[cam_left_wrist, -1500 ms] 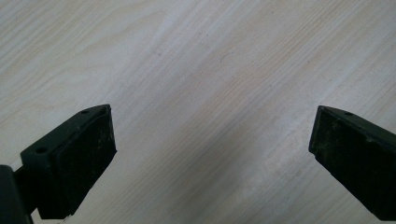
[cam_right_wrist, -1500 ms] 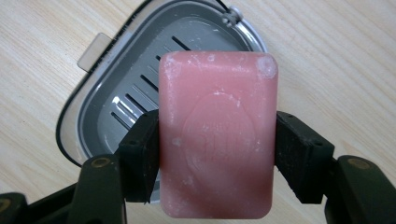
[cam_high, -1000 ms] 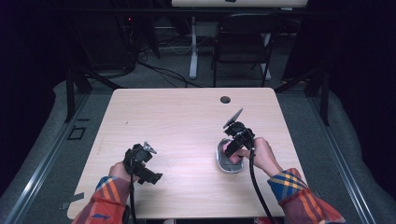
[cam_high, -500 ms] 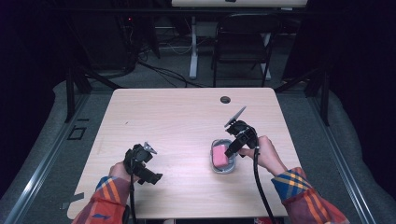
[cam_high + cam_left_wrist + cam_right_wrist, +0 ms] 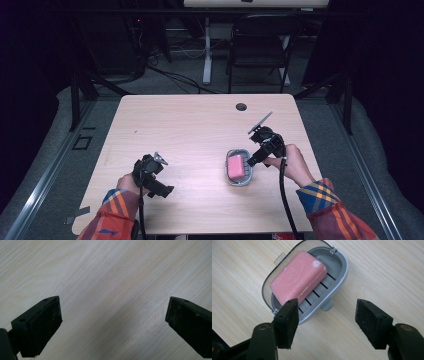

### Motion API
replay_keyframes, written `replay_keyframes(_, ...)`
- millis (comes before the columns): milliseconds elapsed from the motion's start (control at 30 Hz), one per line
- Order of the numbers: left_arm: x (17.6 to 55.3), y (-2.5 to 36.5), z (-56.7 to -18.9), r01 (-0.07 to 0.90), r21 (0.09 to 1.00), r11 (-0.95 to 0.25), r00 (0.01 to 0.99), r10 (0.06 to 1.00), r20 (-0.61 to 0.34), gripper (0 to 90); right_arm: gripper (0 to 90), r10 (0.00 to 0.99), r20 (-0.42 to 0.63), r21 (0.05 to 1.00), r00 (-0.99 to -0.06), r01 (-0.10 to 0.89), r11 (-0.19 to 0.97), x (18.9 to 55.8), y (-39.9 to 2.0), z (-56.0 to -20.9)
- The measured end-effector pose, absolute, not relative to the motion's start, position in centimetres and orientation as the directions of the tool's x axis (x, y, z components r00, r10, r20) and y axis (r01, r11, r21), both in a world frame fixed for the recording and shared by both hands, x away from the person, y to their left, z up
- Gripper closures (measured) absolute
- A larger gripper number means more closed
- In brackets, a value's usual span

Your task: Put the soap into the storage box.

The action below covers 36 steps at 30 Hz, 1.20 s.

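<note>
I am holding my right gripper [image 5: 327,322] just near of the soap dish [image 5: 337,277], its jaws spread and pinching nothing; they have just been opening. The pink soap [image 5: 298,276] is lying inside the dish, leaning on the clear lid at its left side. I think the placing step is finishing, and next I am needing to catch the lid and close it. My left gripper [image 5: 112,322] is waiting over the bare table [image 5: 190,125], jaws wide and empty.
</note>
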State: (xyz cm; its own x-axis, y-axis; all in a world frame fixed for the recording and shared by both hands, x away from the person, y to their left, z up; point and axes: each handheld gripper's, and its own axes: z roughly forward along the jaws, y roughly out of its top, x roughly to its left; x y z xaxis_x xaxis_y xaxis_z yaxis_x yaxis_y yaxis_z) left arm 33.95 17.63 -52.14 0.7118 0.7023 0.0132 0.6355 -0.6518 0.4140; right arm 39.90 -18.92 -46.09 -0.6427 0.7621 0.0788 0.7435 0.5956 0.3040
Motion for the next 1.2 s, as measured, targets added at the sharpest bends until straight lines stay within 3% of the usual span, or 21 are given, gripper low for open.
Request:
replay_keyframes(200,33.9,17.7,-52.0,0.635,0.417,-0.65,0.711,0.703,0.014,0.5,28.8,0.754,0.052,0.34,-0.655,0.721,0.604,39.2,-20.2,-45.7)
replay_keyframes(367,33.9,17.7,-52.0,0.634,0.421,-0.649,0.71,0.704,0.015,0.5,15.3,0.741,0.041,0.367,-0.67,0.7,0.613,38.4,-21.4,-45.2)
replay_keyframes(633,33.9,17.7,-52.1,0.633,0.424,-0.648,0.71,0.704,0.015,0.4,12.4,0.727,0.012,0.37,-0.687,0.678,0.635,37.5,-23.1,-45.4)
replay_keyframes(1067,33.9,17.6,-52.0,0.635,0.421,-0.648,0.708,0.706,0.018,0.4,0.0,0.75,-0.012,0.349,-0.662,0.7,0.623,35.7,-27.2,-47.2)
replay_keyframes(1200,33.9,17.7,-52.0,0.635,0.425,-0.645,0.707,0.707,0.017,0.4,0.0,0.756,-0.079,0.334,-0.65,0.697,0.635,34.7,-28.4,-48.1)
